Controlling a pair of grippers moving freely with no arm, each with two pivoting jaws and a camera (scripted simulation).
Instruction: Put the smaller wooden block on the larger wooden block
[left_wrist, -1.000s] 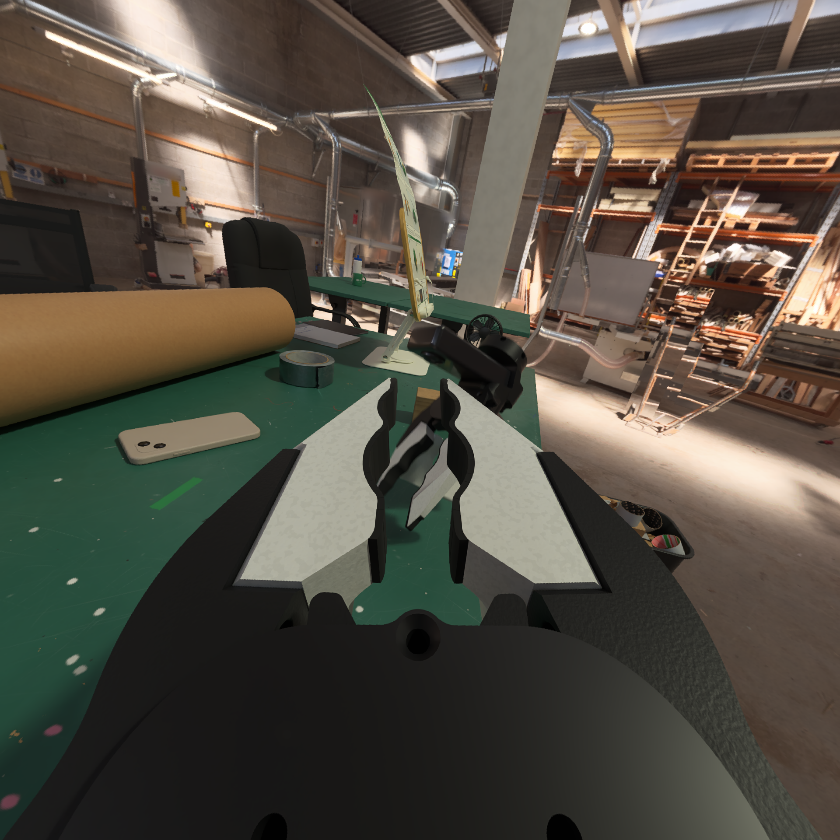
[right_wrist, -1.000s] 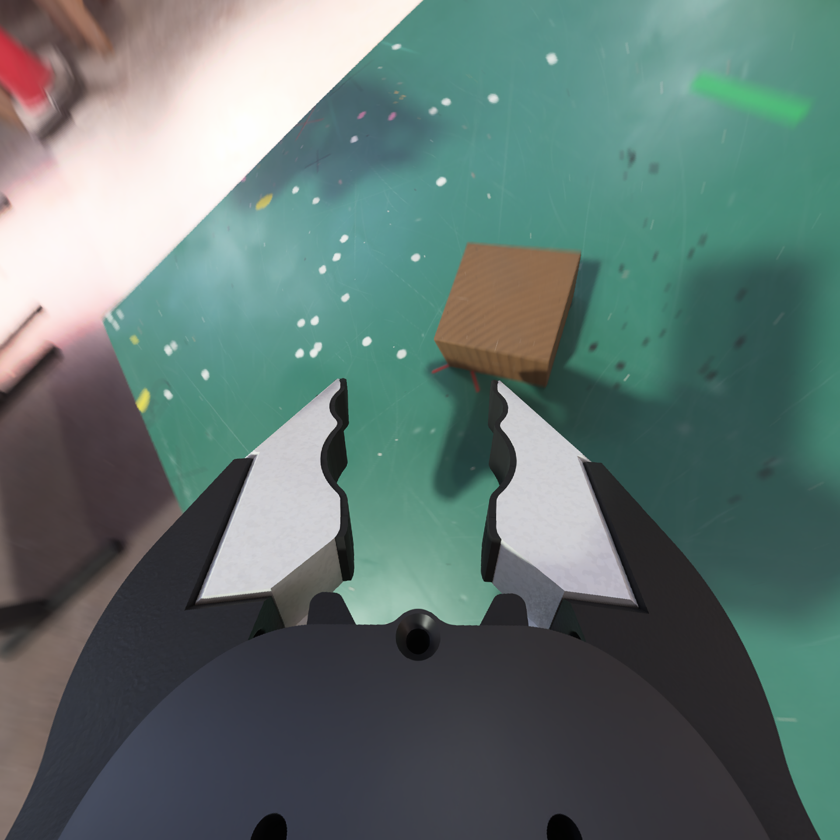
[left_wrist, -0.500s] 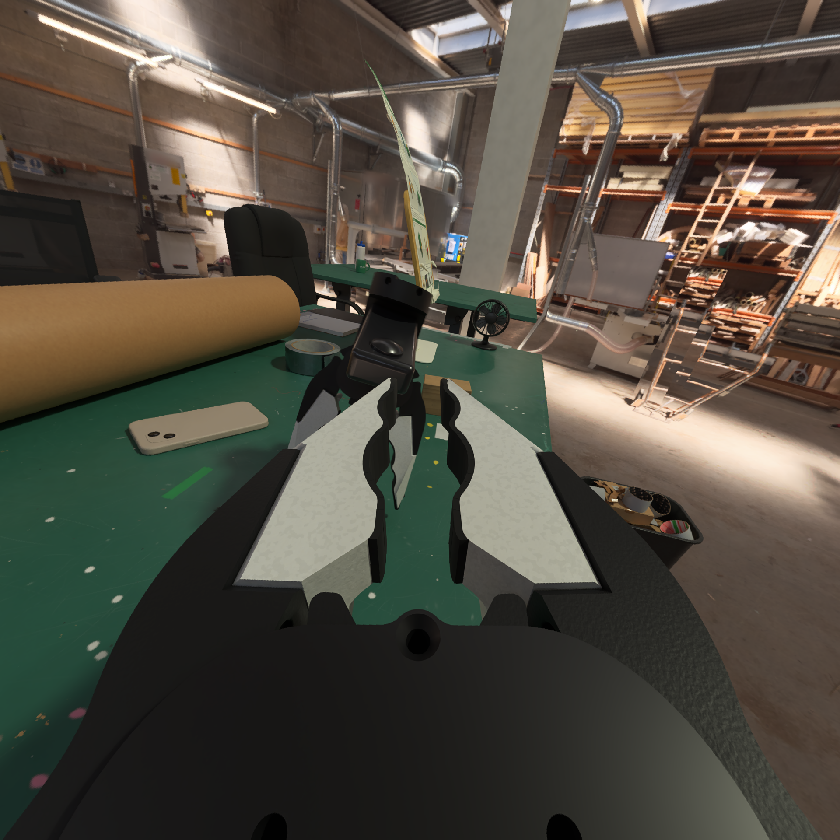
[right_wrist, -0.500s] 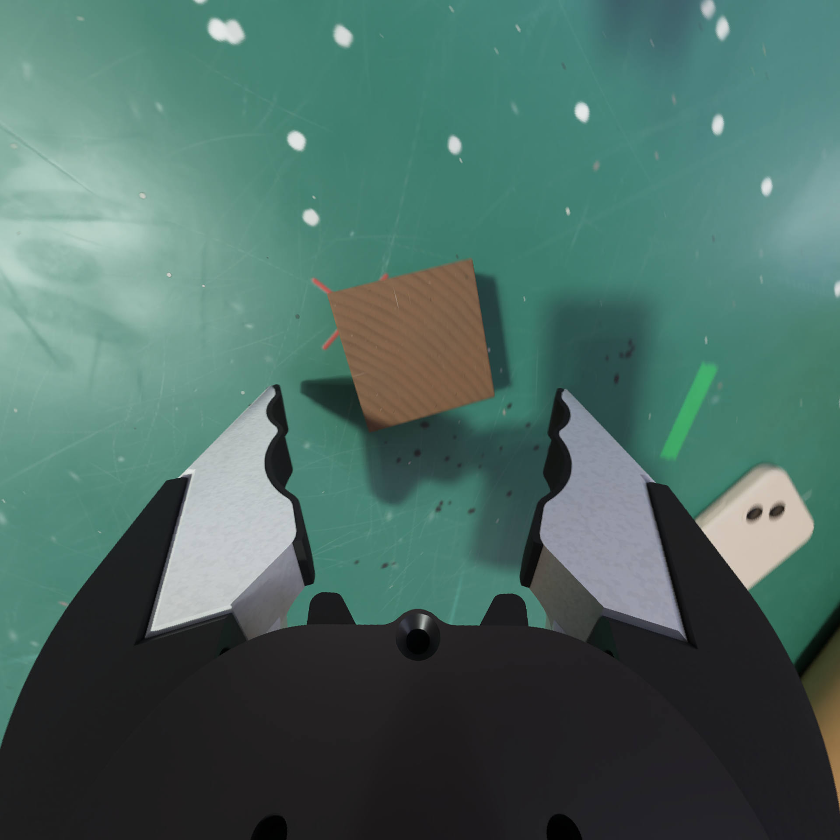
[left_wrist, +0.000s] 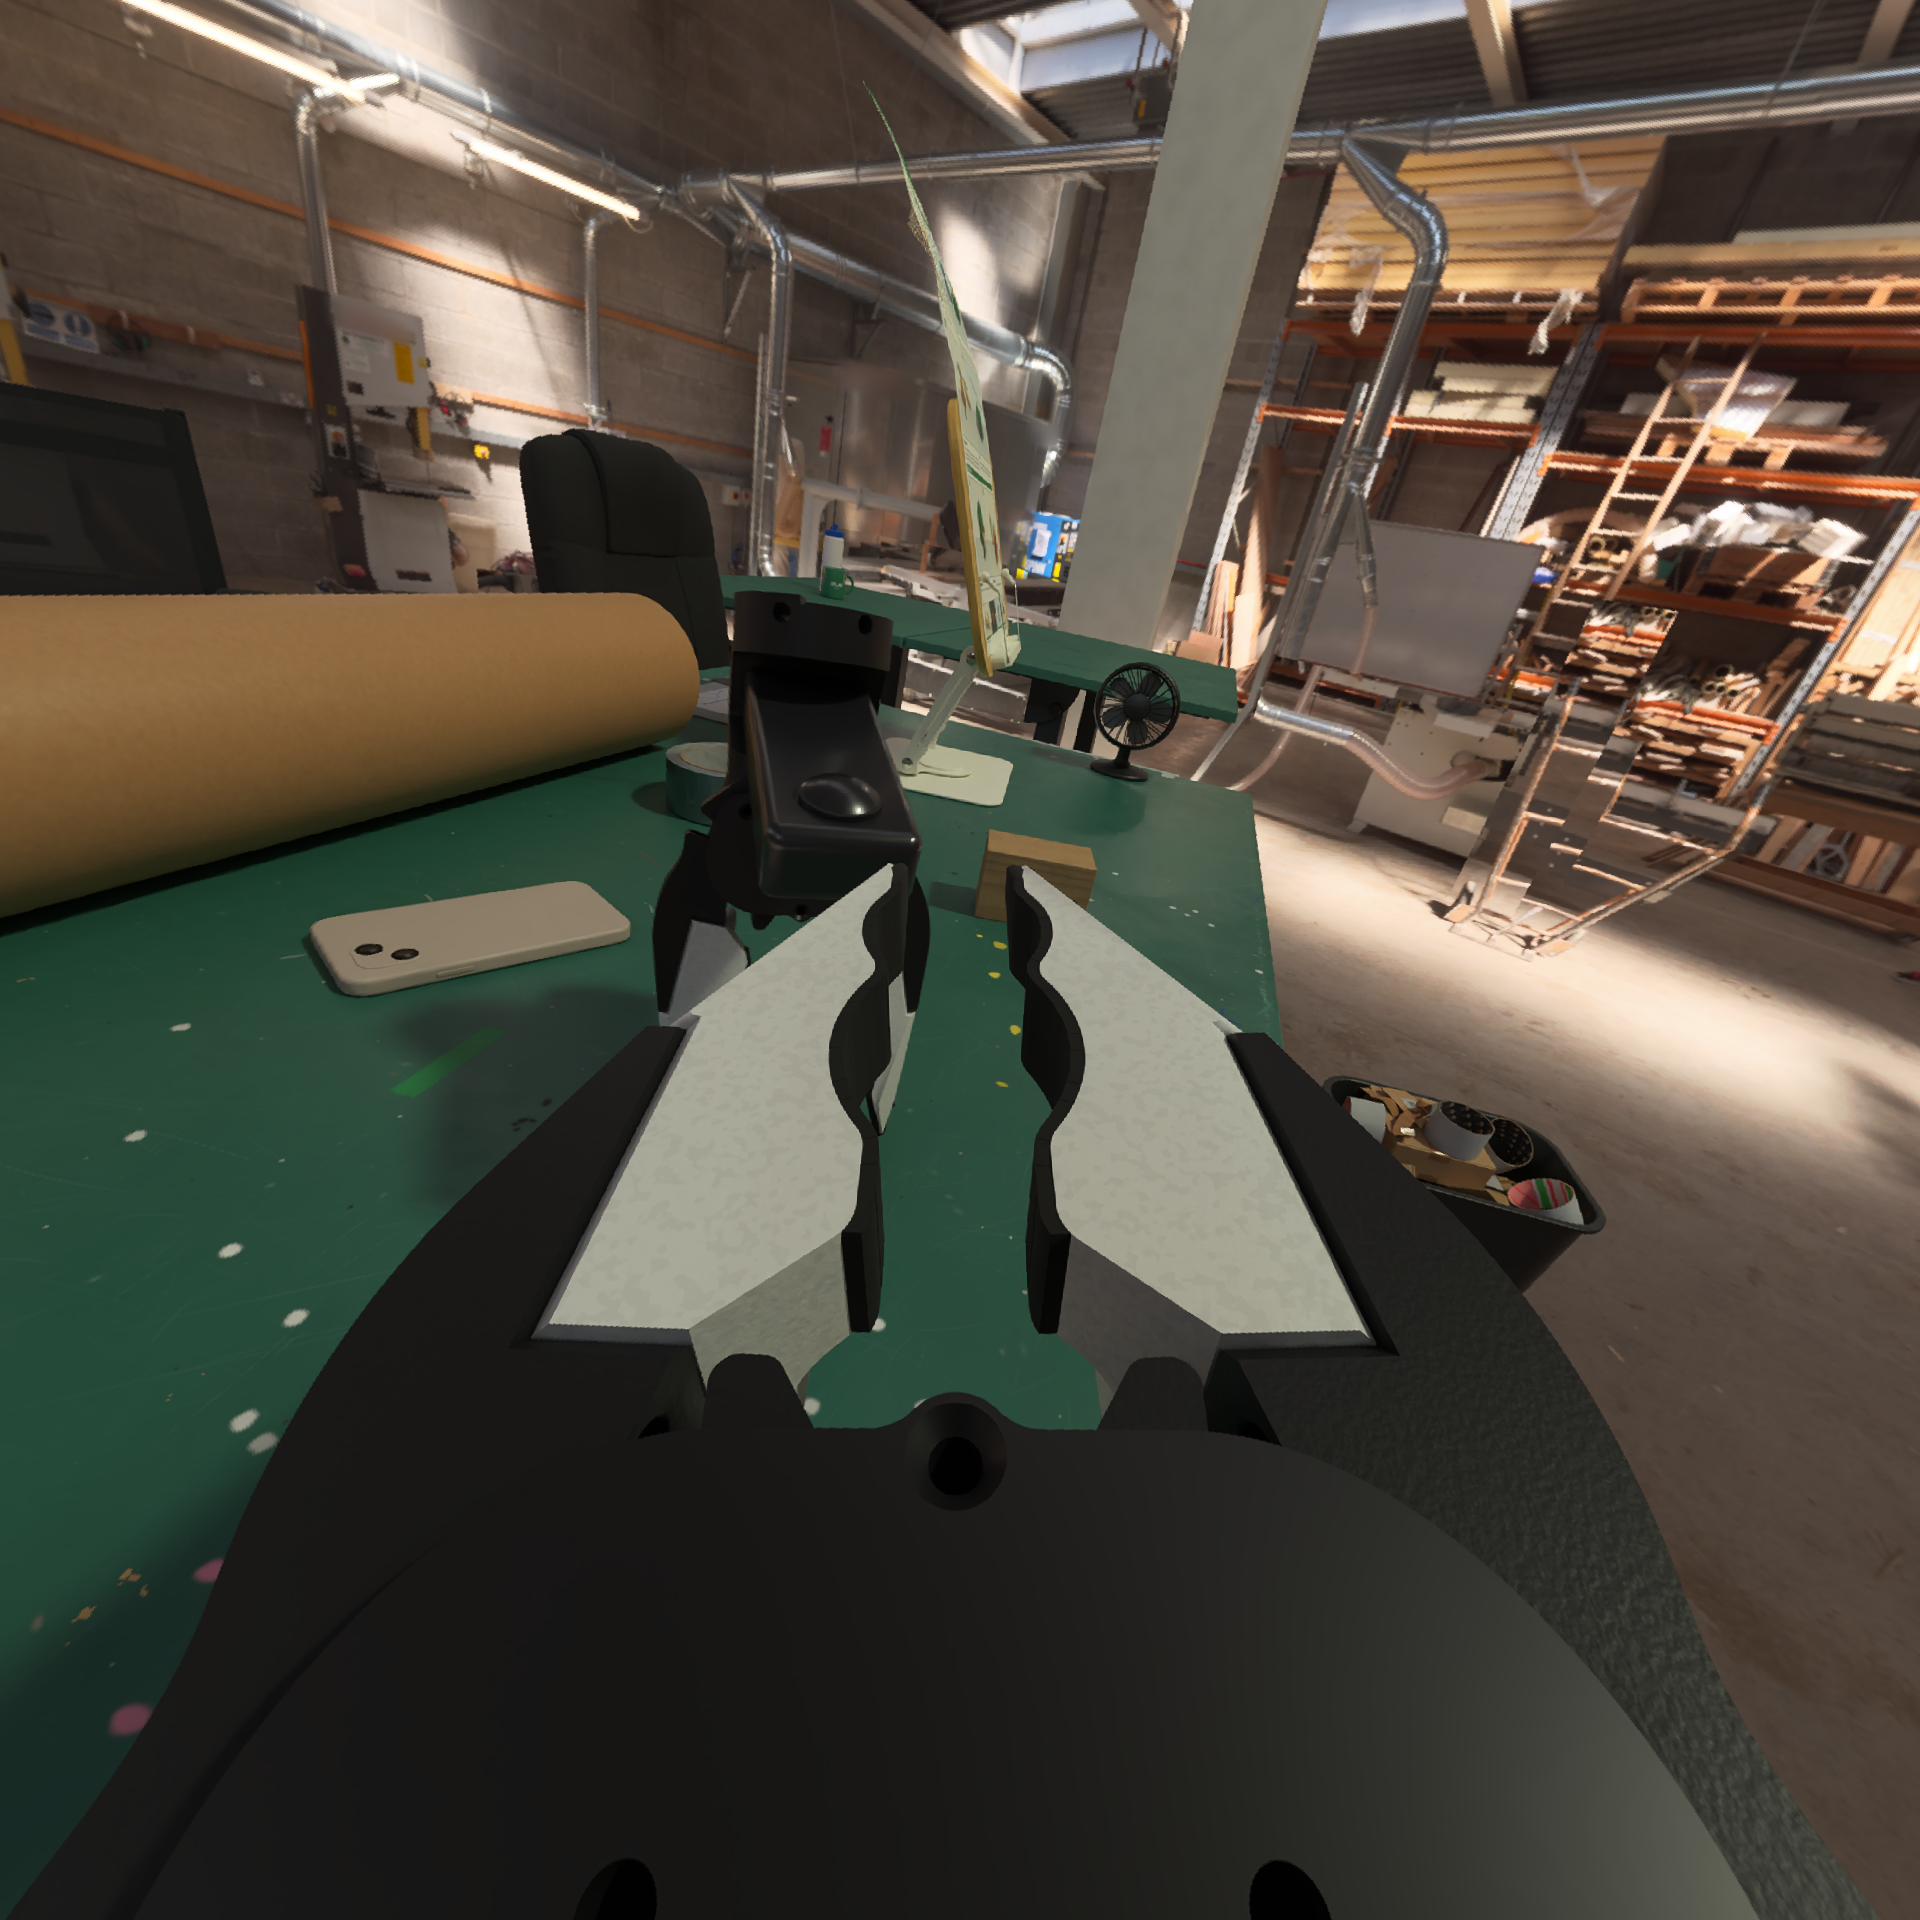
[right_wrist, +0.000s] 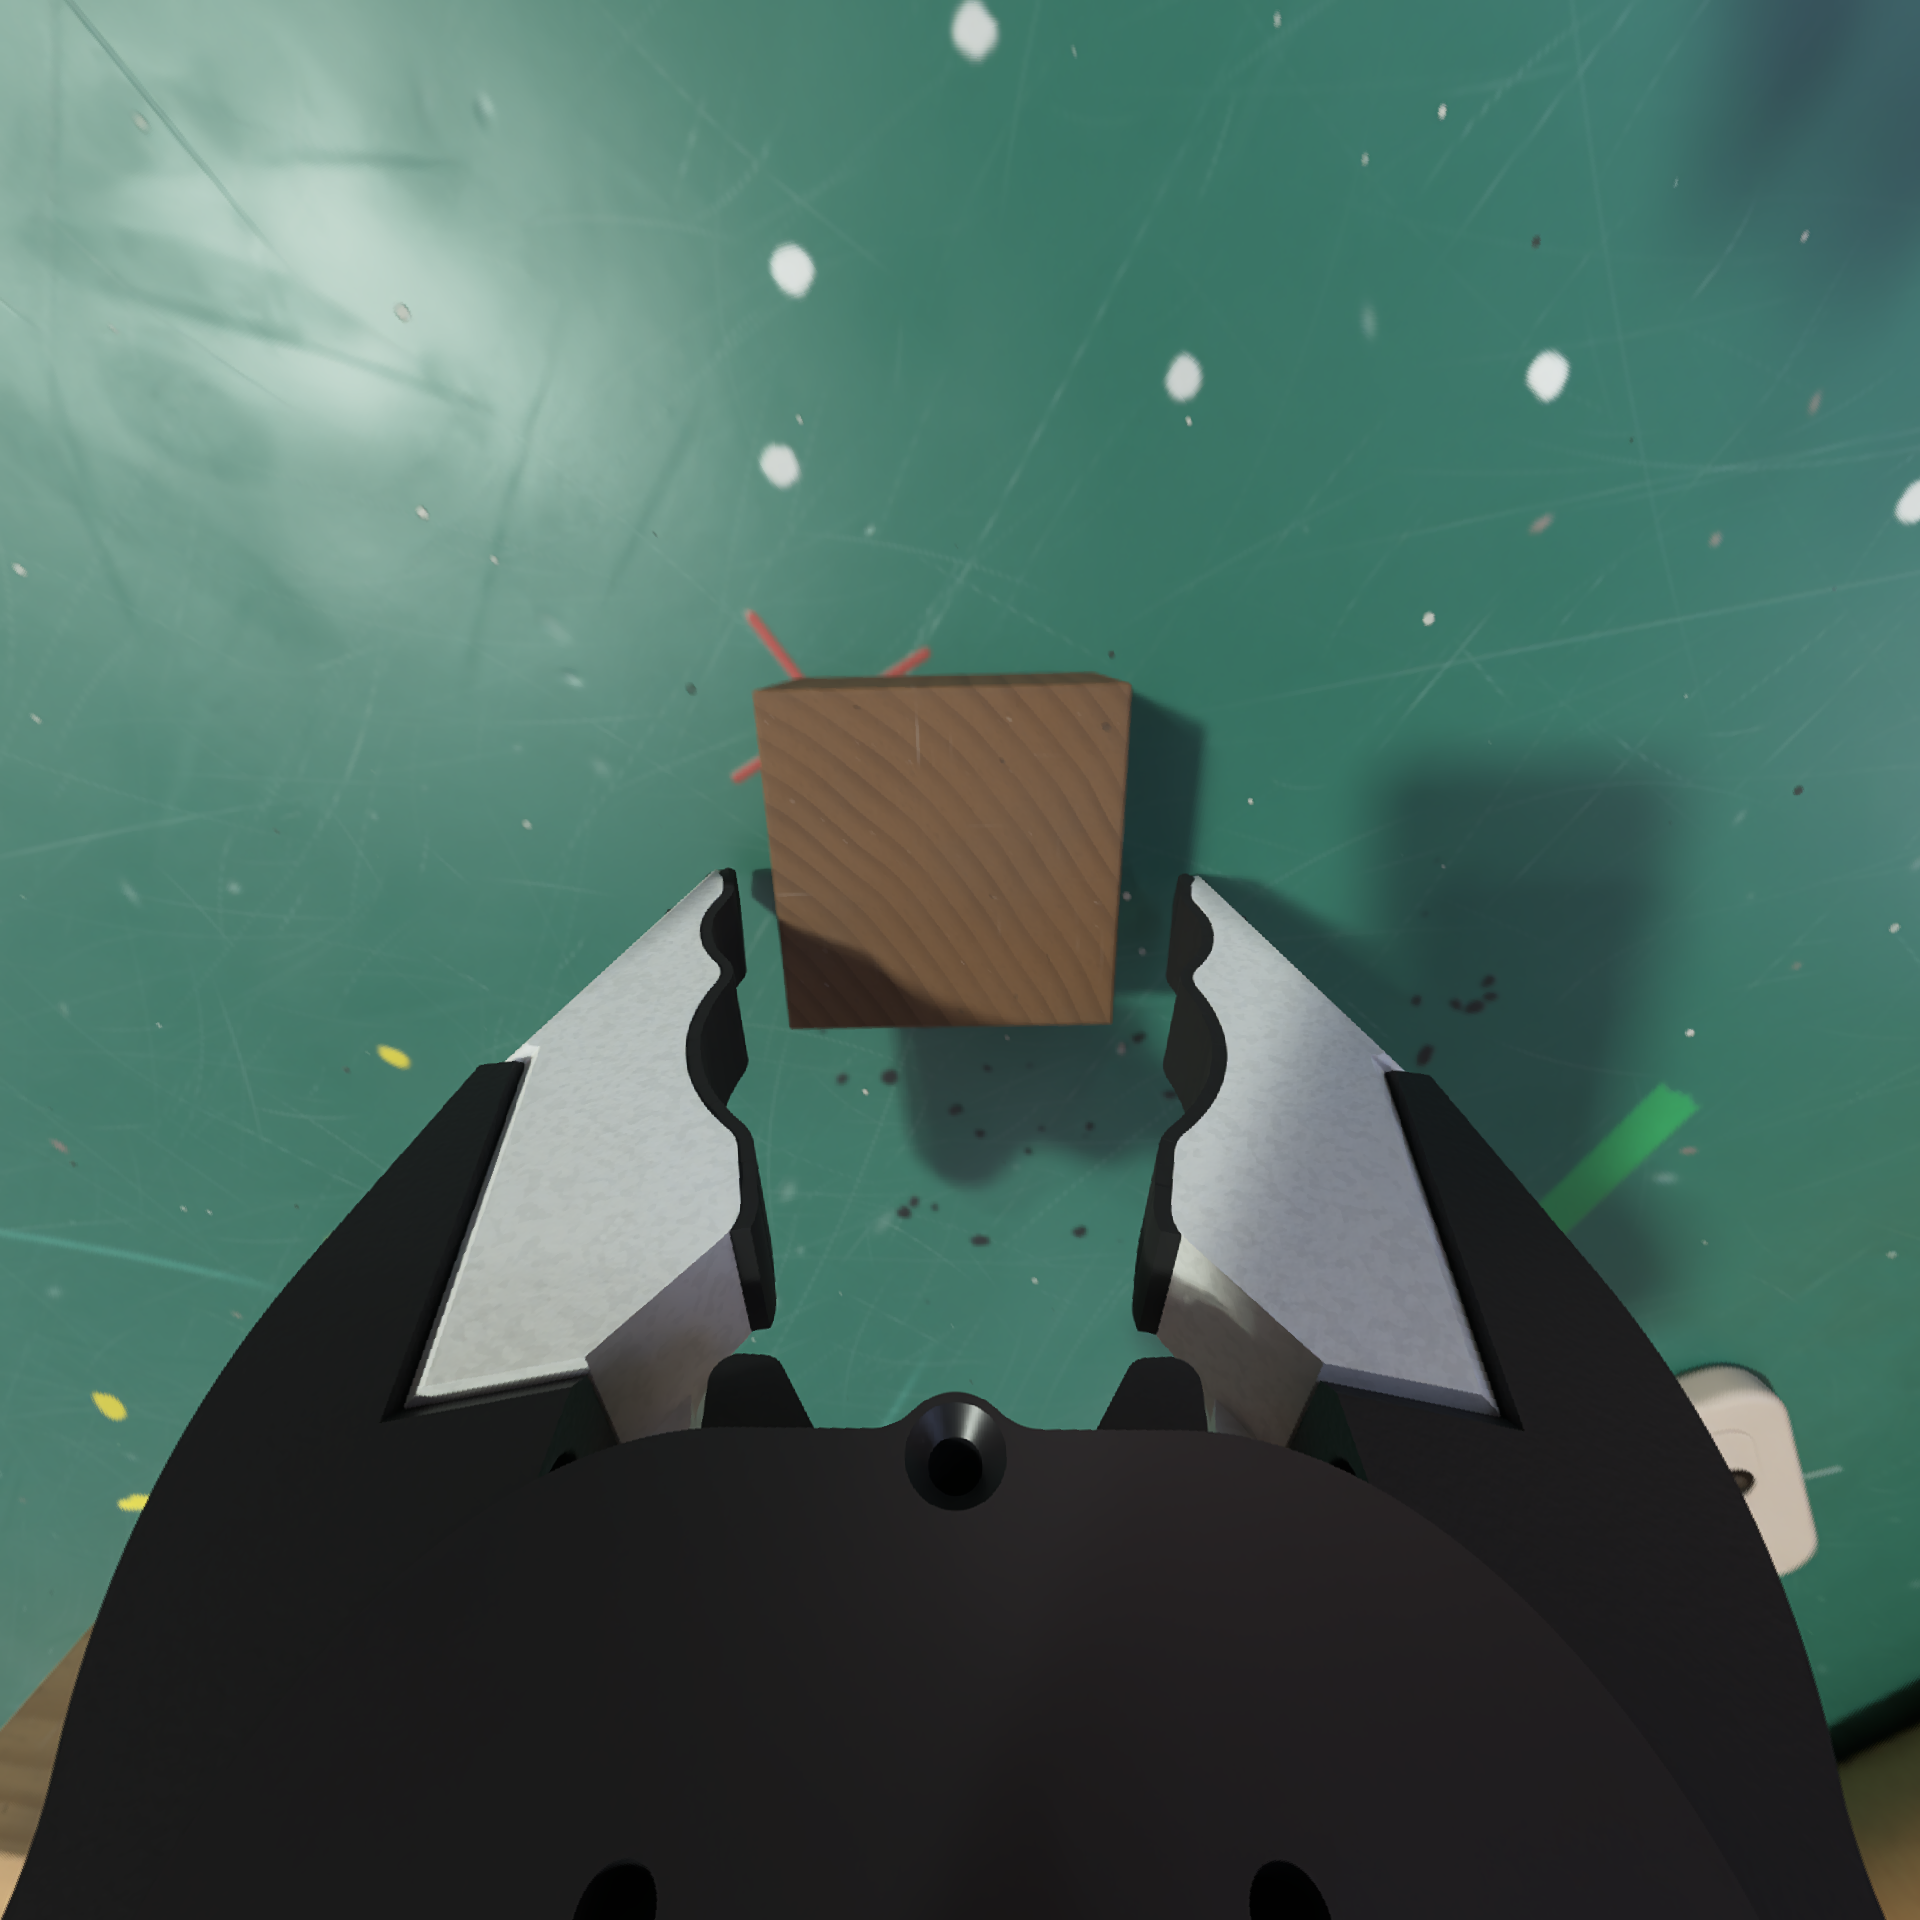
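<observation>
1. My right gripper (right_wrist: 956, 894) now points straight down at the brown wooden block (right_wrist: 940, 847), its jaws spread wide with nothing between them; half a second ago the block sat skewed, now its sides line up squarely with the fingers, whose tips flank its near edge without touching.
2. That block rests flat on the green table (right_wrist: 416, 520), over red marks.
3. From my left gripper (left_wrist: 956, 883), jaws slightly parted and empty, I see the right gripper (left_wrist: 800, 821) has dropped lower, beside the beige phone (left_wrist: 468, 935).
4. The lighter wooden block (left_wrist: 1039, 873) sits farther back on the table; which block is smaller I cannot tell.
</observation>
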